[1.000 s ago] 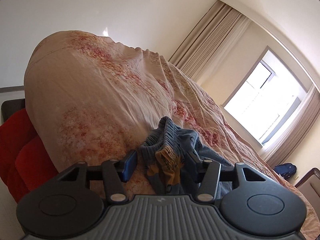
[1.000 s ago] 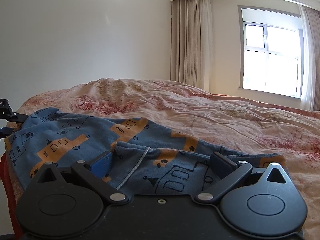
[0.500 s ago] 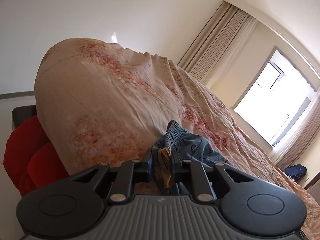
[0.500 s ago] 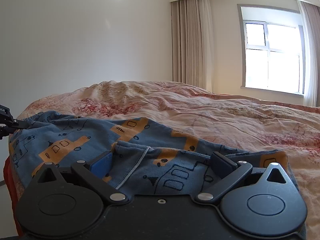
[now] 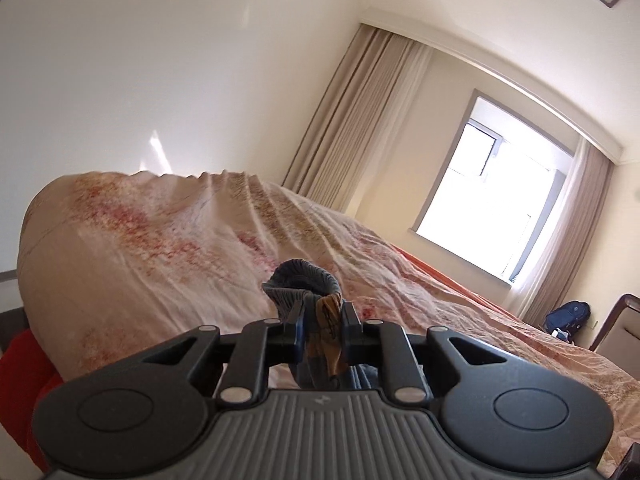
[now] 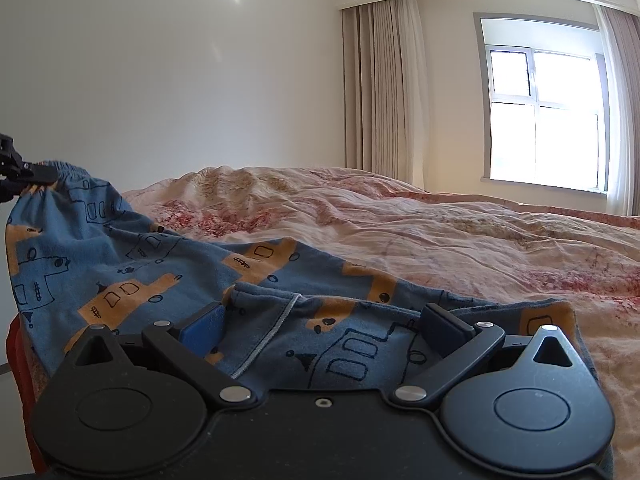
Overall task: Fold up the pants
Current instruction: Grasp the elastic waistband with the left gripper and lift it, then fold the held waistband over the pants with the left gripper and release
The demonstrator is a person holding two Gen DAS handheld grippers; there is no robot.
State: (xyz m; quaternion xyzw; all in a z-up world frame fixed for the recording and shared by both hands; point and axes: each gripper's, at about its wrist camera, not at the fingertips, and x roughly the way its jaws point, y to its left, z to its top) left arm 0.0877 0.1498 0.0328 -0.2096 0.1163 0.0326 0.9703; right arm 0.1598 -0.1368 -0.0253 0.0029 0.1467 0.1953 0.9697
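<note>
The pants are blue with orange and dark printed shapes and lie along the near edge of the bed. My left gripper is shut on their gathered waistband, which bunches above the fingers. In the right wrist view that same left gripper holds the waistband lifted at the far left. My right gripper stands open low over the other end of the pants, its blue-padded finger and dark finger resting on either side of a fold with a light seam.
A bed with a pink floral quilt fills the middle. Red fabric hangs at the bed's left edge. Curtains and a bright window lie beyond. A dark bag and a chair sit at far right.
My left gripper closed on the waistband and raised it; the cloth at the left of the right wrist view now stands higher. The right gripper stayed open and in place.
</note>
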